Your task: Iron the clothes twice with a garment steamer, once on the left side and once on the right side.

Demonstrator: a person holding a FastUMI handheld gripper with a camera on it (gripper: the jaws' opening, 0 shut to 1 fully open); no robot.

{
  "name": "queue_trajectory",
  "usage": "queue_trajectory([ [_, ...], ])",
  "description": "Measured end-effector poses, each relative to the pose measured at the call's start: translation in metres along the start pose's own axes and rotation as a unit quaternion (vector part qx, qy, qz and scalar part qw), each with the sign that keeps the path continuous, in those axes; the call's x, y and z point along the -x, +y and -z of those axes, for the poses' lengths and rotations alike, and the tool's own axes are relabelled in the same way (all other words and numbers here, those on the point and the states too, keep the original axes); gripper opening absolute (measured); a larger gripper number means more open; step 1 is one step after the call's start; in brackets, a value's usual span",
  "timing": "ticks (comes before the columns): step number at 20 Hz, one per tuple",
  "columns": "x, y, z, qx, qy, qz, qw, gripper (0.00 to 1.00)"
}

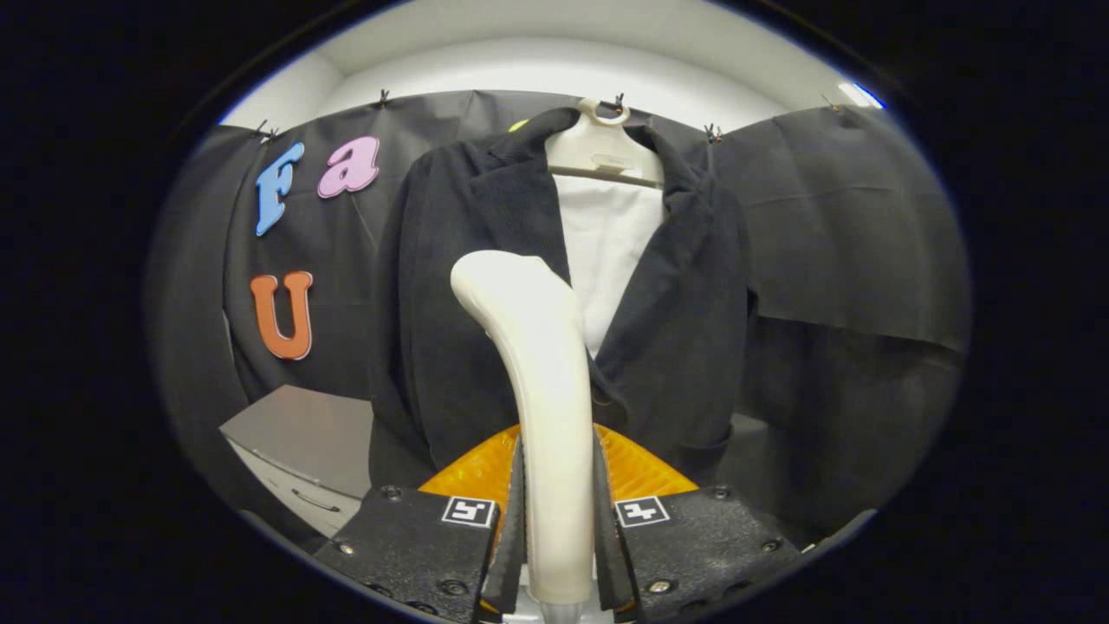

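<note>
Rising between the two fingers in the gripper view, the garment steamer (541,416) stands upright with its rounded head tipped toward the dark jacket (468,286) just beyond. The gripper (559,520) is pinched onto the steamer's handle, one finger pressing each side of the pale shaft, so the hold looks firm. The jacket hangs open on a white hanger (602,152) against the booth's black cloth wall, with a white shirt (606,251) showing between its lapels. A grey cabinet (303,451) sits low, beside the jacket and behind the fingers.

The steamer's head lies in front of the jacket panel next to the shirt, near the lapel; whether it touches the cloth I cannot tell. Judging from this, a pass over one side is in hand or about to begin, and I cannot tell how much of the task is done.

Several things could go wrong. The handle is smooth and tapered, so it could twist or slide in the pinch if the head drags hard on the fabric. The jacket hangs freely from one hook, so a push may swing it away or turn it, leaving the pass uneven. The head may also catch under the lapel edge and fold it. Drifting across the shirt would blur which side gets which pass.
</note>
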State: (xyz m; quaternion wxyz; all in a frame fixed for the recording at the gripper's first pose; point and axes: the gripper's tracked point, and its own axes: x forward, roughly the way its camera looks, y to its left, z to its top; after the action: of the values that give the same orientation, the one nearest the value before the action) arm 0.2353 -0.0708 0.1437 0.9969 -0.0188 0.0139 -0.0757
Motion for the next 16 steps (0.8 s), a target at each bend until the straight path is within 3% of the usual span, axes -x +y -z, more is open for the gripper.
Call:
queue_trajectory([
  [16, 0.01, 0.0, 0.081, 0.03, 0.058, 0.002, 0.998, 0.37],
])
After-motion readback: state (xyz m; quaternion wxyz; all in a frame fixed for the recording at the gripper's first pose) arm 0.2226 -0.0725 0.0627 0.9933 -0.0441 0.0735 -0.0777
